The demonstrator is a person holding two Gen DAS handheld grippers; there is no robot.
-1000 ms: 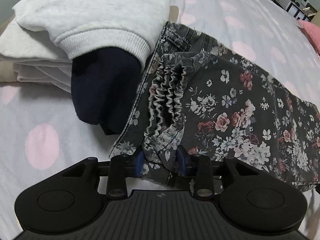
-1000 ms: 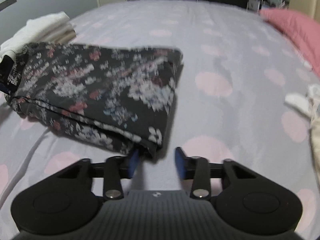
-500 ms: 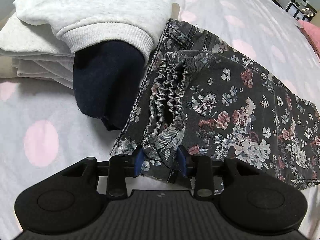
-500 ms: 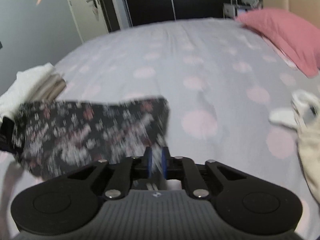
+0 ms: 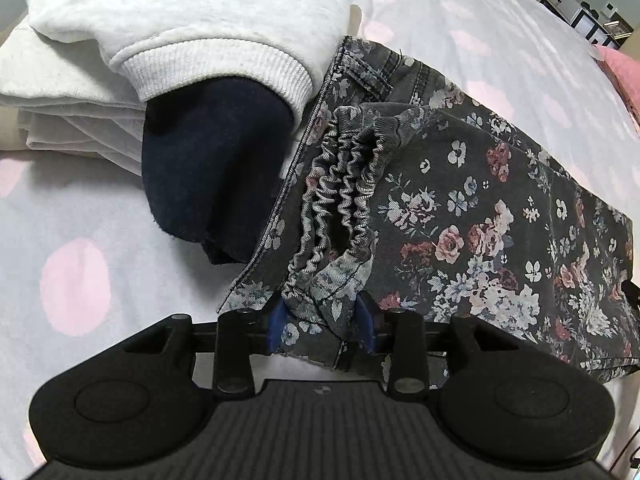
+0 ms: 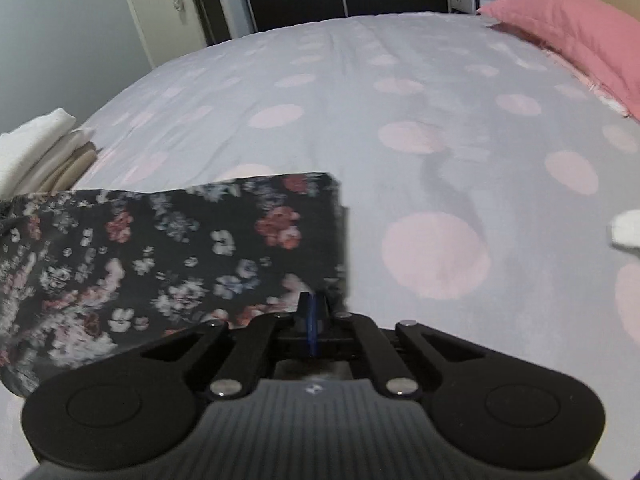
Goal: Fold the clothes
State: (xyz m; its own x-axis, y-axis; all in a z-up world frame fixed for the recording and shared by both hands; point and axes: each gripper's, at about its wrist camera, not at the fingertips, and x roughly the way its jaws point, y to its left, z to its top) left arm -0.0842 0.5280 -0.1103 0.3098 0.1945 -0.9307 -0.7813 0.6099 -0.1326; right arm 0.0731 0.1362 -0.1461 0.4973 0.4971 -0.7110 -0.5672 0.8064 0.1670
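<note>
On the dotted bed (image 6: pixel 400 92), beside the folded pile (image 5: pixel 120 40), floral trousers (image 5: pixel 460 216) lie folded, left gripper (image 5: pixel 322 322) pinching their hems, right gripper (image 6: pixel 314 312) clamped empty, probably for patting flat.

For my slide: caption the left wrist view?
Left gripper pinching floral trousers beside stacked sweaters on a spotted bedspread.

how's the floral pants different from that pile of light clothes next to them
The floral pants are dark with a flower print; the pile of light clothes is plain white and cream. The pants are one garment, with the left gripper around their edge; the pile is several stacked pieces, untouched. Both lie folded on the dotted bedspread.
</note>
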